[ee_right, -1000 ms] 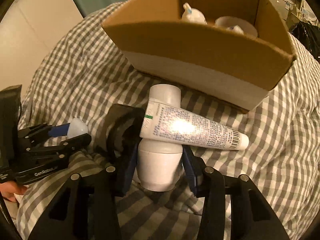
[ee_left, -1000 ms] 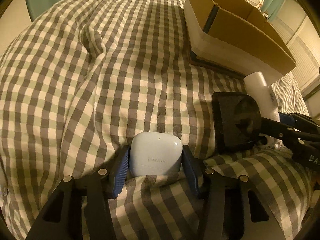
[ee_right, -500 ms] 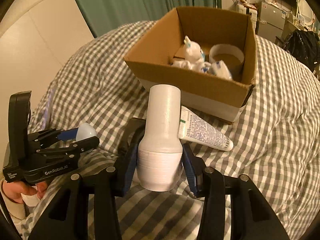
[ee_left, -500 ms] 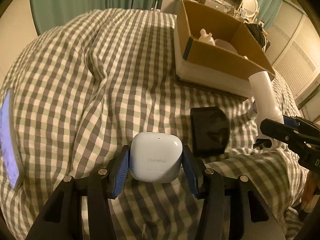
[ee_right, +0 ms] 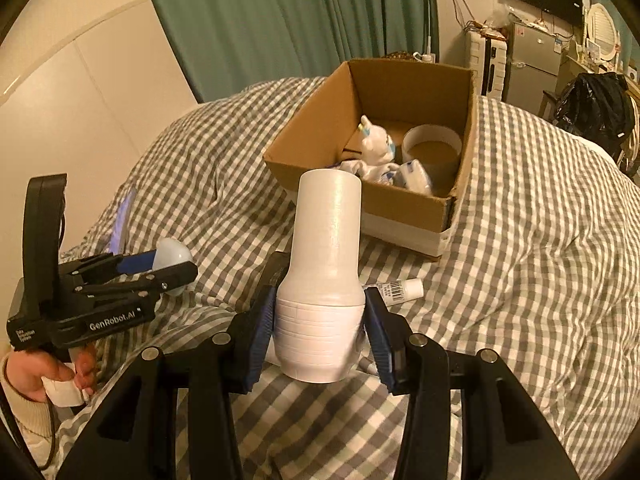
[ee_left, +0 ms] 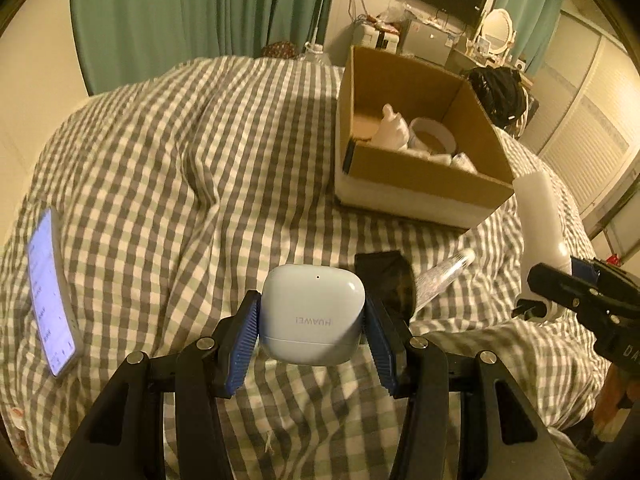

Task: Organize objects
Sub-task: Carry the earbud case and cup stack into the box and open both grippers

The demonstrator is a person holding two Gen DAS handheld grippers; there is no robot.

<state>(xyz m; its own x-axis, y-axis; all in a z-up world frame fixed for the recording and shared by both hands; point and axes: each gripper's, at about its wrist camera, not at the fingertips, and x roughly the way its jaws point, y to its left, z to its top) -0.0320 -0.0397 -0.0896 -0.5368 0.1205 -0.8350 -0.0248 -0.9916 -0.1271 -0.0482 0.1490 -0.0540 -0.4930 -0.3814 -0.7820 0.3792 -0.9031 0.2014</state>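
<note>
Grey-and-white checked bedcover (ee_left: 168, 168), brown cardboard box (ee_right: 320, 136), pale blue earbud case (ee_left: 312, 314), white bottle (ee_right: 324, 264), green curtains (ee_right: 288, 12).

On the bed (ee_left: 160, 168), the cardboard box (ee_left: 420, 184) sits at the far right, with a figurine (ee_right: 376, 148) and a tape roll (ee_right: 432, 148) inside it, the roll to the figurine's right. A phone (ee_left: 50, 292) lies at the bed's left edge. Near the box, a pouch (ee_left: 386, 276) lies on the cover, with a tube (ee_left: 444, 276) just to its right. The earbud case (ee_left: 312, 314) sits between the left tool's (ee_left: 312, 340) pads, left of the bottle (ee_right: 324, 272) held in the right tool (ee_right: 320, 328).
</note>
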